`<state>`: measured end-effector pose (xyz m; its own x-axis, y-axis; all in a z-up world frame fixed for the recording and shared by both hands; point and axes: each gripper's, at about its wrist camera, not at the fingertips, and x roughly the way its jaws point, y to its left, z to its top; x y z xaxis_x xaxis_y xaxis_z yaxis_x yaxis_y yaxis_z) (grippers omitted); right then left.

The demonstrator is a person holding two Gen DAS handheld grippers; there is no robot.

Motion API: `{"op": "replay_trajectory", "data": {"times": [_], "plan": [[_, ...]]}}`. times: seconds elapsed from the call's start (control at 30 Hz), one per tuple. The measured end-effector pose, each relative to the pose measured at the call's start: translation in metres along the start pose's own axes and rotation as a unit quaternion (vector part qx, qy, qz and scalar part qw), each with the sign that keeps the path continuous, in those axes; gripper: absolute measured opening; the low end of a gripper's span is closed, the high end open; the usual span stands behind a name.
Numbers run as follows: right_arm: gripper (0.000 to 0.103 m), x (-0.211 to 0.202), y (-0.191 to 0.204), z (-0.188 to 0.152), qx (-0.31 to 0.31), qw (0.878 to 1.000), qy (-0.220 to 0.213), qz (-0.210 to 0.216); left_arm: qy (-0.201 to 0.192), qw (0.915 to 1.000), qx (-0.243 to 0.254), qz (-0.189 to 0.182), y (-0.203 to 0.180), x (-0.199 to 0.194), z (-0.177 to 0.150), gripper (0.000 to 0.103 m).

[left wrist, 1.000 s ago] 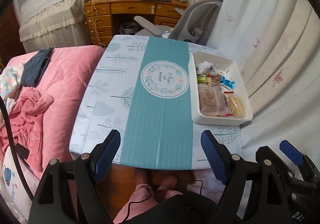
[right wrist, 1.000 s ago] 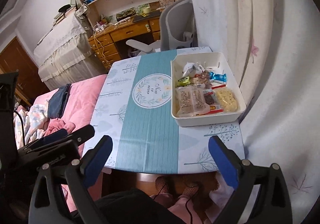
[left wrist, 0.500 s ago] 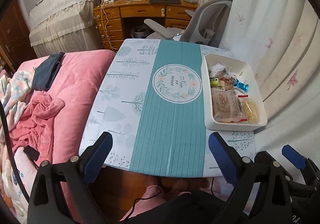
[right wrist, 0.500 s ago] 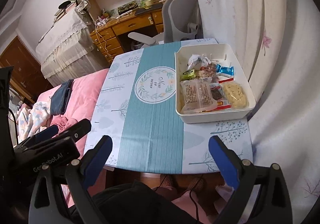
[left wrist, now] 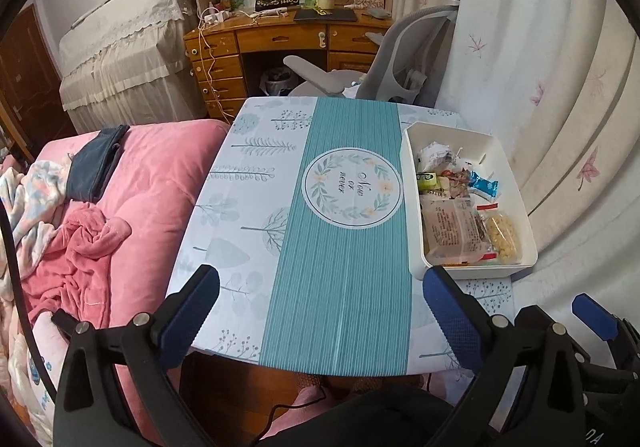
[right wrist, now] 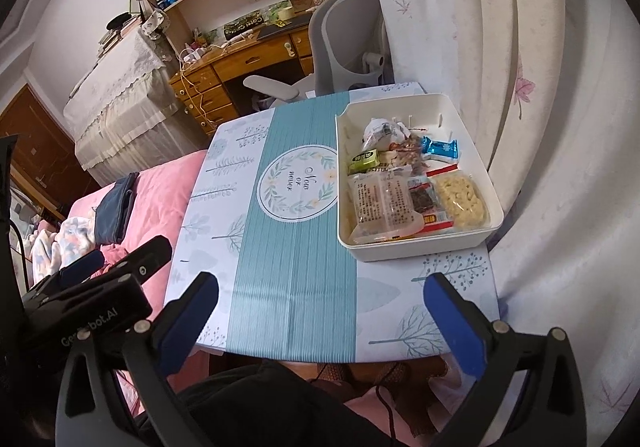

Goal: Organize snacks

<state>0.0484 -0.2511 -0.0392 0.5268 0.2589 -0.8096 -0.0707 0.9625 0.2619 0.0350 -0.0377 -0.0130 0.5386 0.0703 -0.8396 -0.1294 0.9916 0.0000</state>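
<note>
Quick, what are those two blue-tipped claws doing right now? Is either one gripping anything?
Left gripper: open, holding nothing; its jaws have just been opening.
Right gripper: open, holding nothing; its jaws have just been opening too.

Both sets of tongs have just been spreading wider with nothing between them, the left tongs (left wrist: 320,311) far more than the right tongs (right wrist: 320,311), while each view tips up, sliding the white snack tray (left wrist: 412,247) lower in frame.
</note>
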Motion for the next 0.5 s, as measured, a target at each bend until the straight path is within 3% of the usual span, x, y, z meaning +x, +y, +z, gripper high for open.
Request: {"op": "replay_trajectory", "data": {"times": [0.5], "plan": [[0.103, 0.006, -0.013, 0.010, 0.020, 1.000, -0.002, 0.005, -0.003, 1.0000, 0.006, -0.004, -0.007, 0.004, 0.008, 0.102]]}}
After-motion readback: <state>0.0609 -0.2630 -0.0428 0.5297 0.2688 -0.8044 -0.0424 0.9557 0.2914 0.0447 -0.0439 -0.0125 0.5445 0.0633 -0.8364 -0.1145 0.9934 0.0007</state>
